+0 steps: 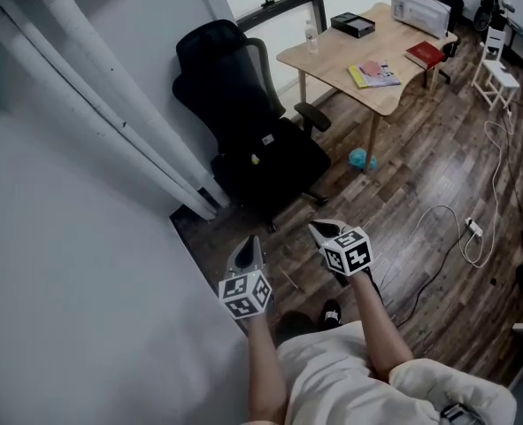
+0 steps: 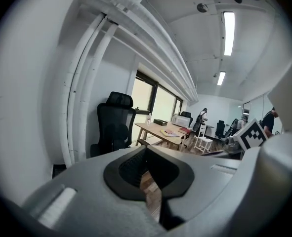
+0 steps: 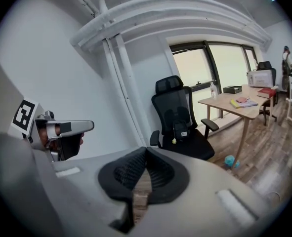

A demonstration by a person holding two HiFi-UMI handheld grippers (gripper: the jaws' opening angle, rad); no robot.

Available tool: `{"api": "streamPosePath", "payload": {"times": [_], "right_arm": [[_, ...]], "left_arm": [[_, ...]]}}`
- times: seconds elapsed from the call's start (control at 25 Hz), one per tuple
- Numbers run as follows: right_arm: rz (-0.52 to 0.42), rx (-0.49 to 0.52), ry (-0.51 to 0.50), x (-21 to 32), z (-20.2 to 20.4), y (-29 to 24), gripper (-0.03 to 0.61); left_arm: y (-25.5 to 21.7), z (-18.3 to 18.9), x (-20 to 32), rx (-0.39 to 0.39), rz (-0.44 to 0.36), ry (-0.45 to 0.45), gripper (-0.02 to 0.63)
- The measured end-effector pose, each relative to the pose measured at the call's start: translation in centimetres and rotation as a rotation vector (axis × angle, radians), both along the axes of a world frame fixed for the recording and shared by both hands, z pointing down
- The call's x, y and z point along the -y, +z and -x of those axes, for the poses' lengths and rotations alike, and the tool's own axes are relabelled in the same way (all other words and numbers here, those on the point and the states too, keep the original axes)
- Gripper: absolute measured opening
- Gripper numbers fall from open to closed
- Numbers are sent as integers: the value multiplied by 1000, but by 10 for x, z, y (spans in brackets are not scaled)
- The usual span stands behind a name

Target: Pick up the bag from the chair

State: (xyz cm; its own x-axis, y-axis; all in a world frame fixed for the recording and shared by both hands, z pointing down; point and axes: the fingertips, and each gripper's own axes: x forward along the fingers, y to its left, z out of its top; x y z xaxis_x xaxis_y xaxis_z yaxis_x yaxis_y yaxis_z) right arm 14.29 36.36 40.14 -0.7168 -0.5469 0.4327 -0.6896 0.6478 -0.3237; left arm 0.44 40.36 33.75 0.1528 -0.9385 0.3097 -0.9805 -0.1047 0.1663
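Ahead of us a strip of bare wooden floor [image 1: 394,211] lay open up to the front of the black office chair [image 1: 217,69]. On our left the white wall [image 1: 66,282] and its slanting white pipes [image 1: 102,104] closed that side off right behind the chair. On the right its armrest [image 1: 312,116], the wooden desk [image 1: 367,69] and a teal ball [image 1: 361,158] narrowed the gap, and white cables [image 1: 487,184] crossed the wider floor beyond.
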Motion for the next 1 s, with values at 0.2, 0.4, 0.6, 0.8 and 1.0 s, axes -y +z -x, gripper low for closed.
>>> {"api": "streamPosePath", "payload": {"times": [0.2, 0.4, 0.6, 0.8, 1.0], "right_arm": [[22, -7, 51, 23, -15, 9, 0], [16, -21, 74, 55, -6, 14, 0], [-10, -55, 113, 107, -10, 5, 0], [-3, -57, 201, 159, -1, -3, 0], [-39, -152, 259, 219, 6, 7, 0]], "left_arm": [[16, 16, 14, -24, 30, -26, 6], [31, 37, 48, -52, 44, -39, 6], [33, 43, 110, -92, 30, -11, 6], [29, 62, 174, -82, 47, 43, 8], [51, 70, 244, -159, 45, 107, 6]]}}
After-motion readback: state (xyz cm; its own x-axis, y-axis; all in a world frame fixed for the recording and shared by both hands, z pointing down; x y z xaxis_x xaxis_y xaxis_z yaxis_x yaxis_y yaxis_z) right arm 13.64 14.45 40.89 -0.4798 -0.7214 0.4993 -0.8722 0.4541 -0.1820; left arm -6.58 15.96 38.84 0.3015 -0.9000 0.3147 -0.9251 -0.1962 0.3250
